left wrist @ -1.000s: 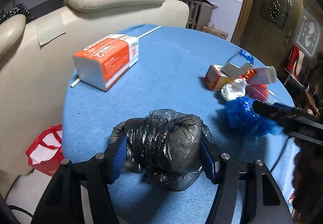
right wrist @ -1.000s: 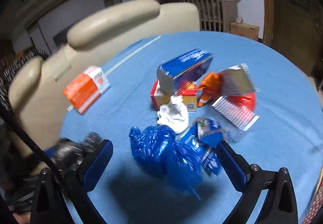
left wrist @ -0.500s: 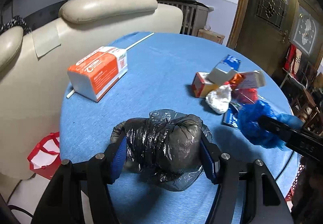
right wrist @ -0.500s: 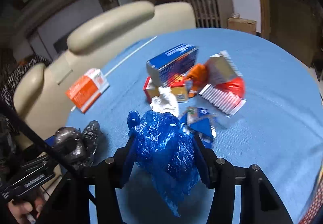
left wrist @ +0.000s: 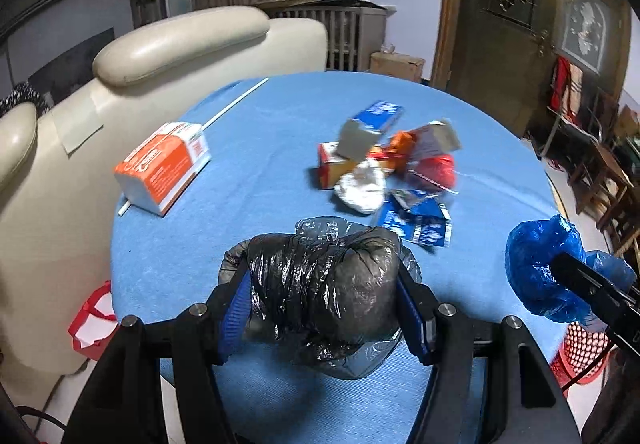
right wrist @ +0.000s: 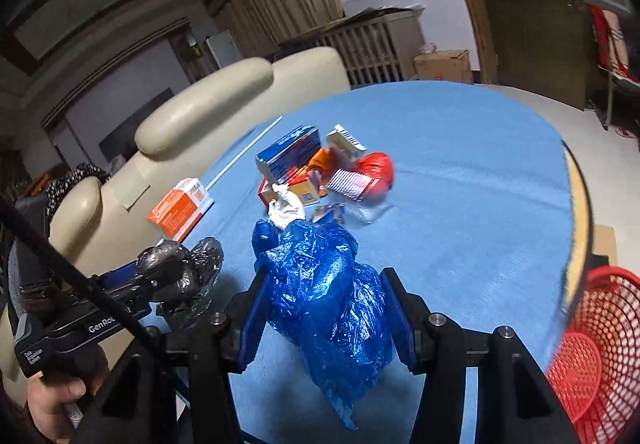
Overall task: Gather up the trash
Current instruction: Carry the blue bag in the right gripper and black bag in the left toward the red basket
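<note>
My left gripper [left wrist: 324, 304] is shut on a crumpled black plastic bag [left wrist: 320, 284], held just above the near edge of the blue round table [left wrist: 280, 132]; it also shows in the right wrist view [right wrist: 176, 276]. My right gripper [right wrist: 326, 318] is shut on a crumpled blue plastic bag [right wrist: 324, 284], lifted above the table; the blue bag also shows at the right in the left wrist view [left wrist: 548, 268]. A pile of trash [left wrist: 388, 164] lies mid-table: boxes, a white crumpled wad [right wrist: 285, 209], a red bag, blue wrappers.
An orange and white box [left wrist: 164, 168] lies at the table's left by a white stick [left wrist: 236, 104]. A cream sofa [left wrist: 180, 44] stands behind. A red mesh basket [right wrist: 592, 344] sits on the floor at the right. A red bag [left wrist: 92, 320] lies on the floor at the left.
My right gripper closed on the blue bag, lifted it off the table and carried it back to the right. My left gripper rose a little with the black bag.
</note>
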A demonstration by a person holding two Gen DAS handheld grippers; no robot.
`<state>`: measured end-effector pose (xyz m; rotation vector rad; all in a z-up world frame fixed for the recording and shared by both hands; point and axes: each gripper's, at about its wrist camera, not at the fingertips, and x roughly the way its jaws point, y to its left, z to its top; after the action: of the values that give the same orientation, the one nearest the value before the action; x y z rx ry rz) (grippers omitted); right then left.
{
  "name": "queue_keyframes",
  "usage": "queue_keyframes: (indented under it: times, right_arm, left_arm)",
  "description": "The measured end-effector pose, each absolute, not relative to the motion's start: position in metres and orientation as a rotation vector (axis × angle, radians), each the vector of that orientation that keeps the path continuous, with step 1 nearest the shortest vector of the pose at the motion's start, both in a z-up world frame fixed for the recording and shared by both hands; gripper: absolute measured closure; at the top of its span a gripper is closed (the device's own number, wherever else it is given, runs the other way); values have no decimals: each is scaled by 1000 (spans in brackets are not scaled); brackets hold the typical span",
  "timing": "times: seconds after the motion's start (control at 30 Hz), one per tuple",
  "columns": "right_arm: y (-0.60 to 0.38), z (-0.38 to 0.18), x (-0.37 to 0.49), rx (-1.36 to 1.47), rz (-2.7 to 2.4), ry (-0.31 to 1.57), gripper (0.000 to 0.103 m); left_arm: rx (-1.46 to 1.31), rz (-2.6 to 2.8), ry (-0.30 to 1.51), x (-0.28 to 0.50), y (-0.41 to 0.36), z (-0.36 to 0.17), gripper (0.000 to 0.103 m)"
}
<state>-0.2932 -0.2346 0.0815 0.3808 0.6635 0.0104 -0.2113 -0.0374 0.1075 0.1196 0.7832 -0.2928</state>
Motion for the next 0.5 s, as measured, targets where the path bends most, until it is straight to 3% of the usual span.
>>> queue_keyframes:
  times: [0.5]
  right_arm:
    - [-280,97,-355,445,-86,563,46]
  left_arm:
    - [218,-373,741,-245,-98,124,37]
